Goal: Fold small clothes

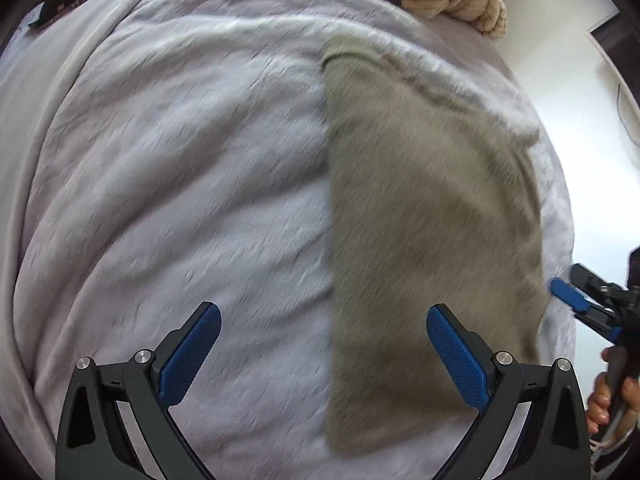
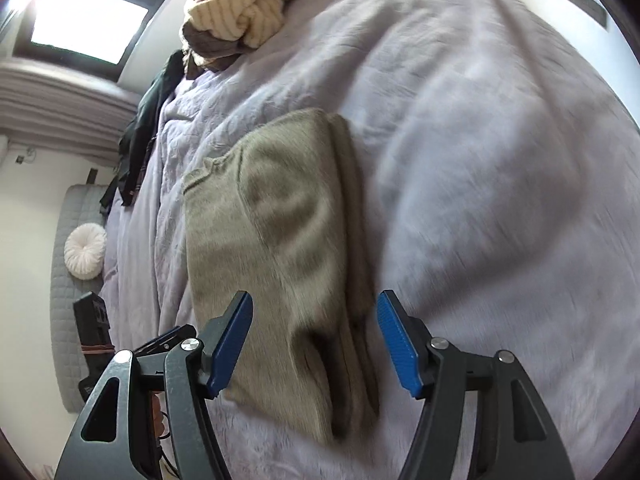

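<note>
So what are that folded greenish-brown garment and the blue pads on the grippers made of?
The folded garment looks like a soft, matte knit, perhaps wool or fleece: fuzzy surface, no shine, thick layered edges. Motion blur leaves the weave unclear. The blue pads look like moulded rubber or plastic, with a fine dimpled grip texture; which one, I cannot tell.

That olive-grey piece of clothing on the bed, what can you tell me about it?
The olive-grey garment looks like soft knit, folded into a long narrow strip with stacked layers showing along one edge. It lies flat on the pale lilac bedspread, which alone touches it. Both pairs of blue-padded fingers hover open above its near end, gripping nothing. What kind of garment it is cannot be told.
</note>
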The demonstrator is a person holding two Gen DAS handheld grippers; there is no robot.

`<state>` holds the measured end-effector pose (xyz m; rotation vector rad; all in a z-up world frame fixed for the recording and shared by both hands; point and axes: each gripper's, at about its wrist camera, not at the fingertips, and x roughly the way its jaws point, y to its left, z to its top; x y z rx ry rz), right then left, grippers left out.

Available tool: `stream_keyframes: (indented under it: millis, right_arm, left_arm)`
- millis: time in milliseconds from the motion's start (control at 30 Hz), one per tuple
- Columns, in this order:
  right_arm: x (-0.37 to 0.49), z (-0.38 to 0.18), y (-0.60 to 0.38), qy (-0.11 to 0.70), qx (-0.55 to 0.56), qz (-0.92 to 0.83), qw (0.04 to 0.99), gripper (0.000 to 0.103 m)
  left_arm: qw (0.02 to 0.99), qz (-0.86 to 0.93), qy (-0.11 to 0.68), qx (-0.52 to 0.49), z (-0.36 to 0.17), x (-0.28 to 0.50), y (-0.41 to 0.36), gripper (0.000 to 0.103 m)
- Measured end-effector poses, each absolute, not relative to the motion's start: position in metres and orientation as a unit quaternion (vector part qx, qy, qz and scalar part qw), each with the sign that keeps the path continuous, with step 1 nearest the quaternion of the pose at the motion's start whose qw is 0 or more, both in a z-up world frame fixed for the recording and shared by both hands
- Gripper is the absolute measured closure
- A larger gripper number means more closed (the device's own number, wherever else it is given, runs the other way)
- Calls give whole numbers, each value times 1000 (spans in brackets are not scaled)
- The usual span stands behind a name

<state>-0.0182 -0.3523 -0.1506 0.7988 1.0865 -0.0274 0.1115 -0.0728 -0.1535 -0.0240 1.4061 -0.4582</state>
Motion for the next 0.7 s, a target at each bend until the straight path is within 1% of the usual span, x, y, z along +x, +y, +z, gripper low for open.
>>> stream_keyframes:
  millis: [167,267,333,433,600,700]
  right_arm:
    - [18,-175,-359,530,359,1,768,34]
    - [30,-189,-361,546,358,5,758,34]
    - [36,-194,-359,552,357,13,754,32]
    - [45,-193,-354,556,354,35,751,30]
    - [54,-180,-341,536,359,120,754,29]
    - [54,-187,-346,543,352,127,752,28]
  left_arm:
    - [732,-241,636,-37,-162,132,-104,0]
    - [728,-244,640,-29,-172,138,-116,0]
    - [726,-247,641,-29,-178,138,-123,0]
    - [716,-254,649,-42,-184,139,-129,0]
    - [711,-267,649,-48,-189,138,-130,0]
    - [707,-276,649,-52,-193,141,-143,0]
